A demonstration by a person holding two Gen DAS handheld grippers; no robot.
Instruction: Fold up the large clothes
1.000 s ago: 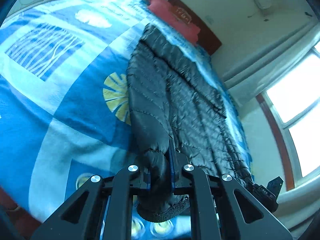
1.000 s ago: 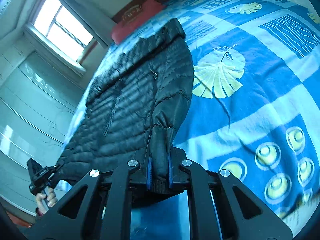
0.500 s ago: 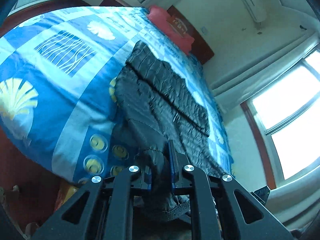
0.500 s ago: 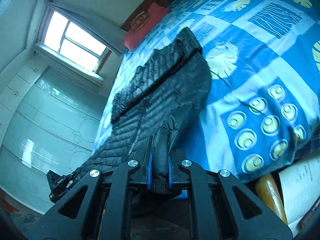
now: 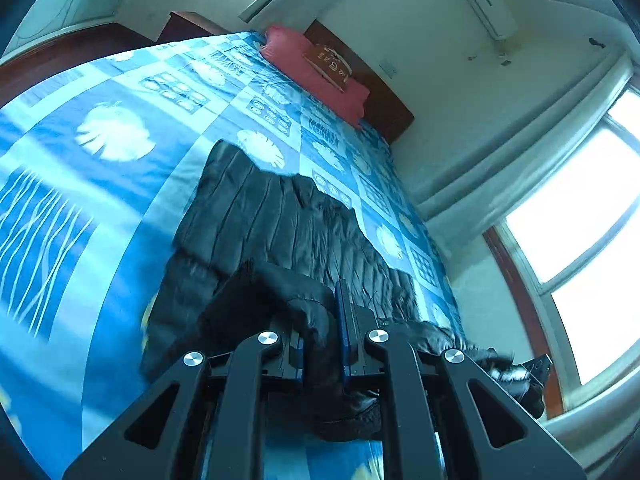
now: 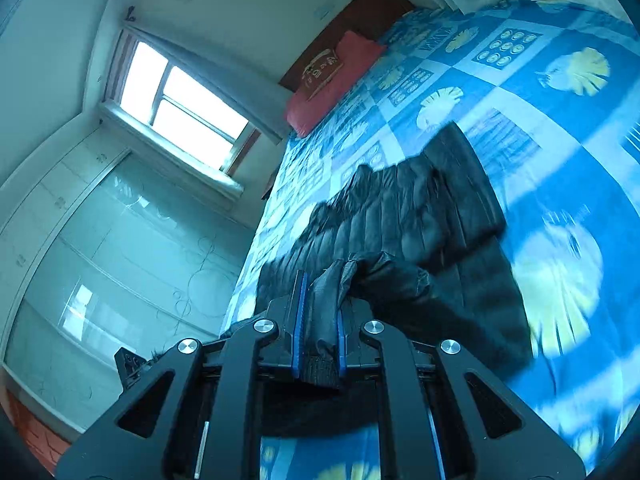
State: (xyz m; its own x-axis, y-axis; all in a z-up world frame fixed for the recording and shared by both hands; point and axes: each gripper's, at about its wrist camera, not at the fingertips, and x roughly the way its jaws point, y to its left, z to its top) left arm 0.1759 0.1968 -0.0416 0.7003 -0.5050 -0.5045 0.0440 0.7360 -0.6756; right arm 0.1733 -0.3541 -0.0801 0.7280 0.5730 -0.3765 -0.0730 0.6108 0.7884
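Blue patchwork bedding [image 5: 120, 216] printed with pale leaves covers a wide bed, with a red pillow [image 5: 316, 72] against the dark headboard and a bright window off to one side. A black quilted jacket [image 5: 280, 224] lies across the middle of the cover, its far part flat and its near part bunched and raised toward the cameras.

On the left, the left gripper [image 5: 322, 344] is clamped narrow on a puffy fold of the jacket's near edge, the cloth filling the gap between the blue pads. Further right, the right gripper [image 6: 318, 336] is likewise pinched tight on a dark strip of the jacket [image 6: 420, 216] that ends in a ribbed band, probably a cuff or hem.

Judging by this, the fold is under way but unfinished: the near end is lifted and seems to be carried over the flat part, not yet laid down. Setting it down squarely, letting go and any further folds remain.
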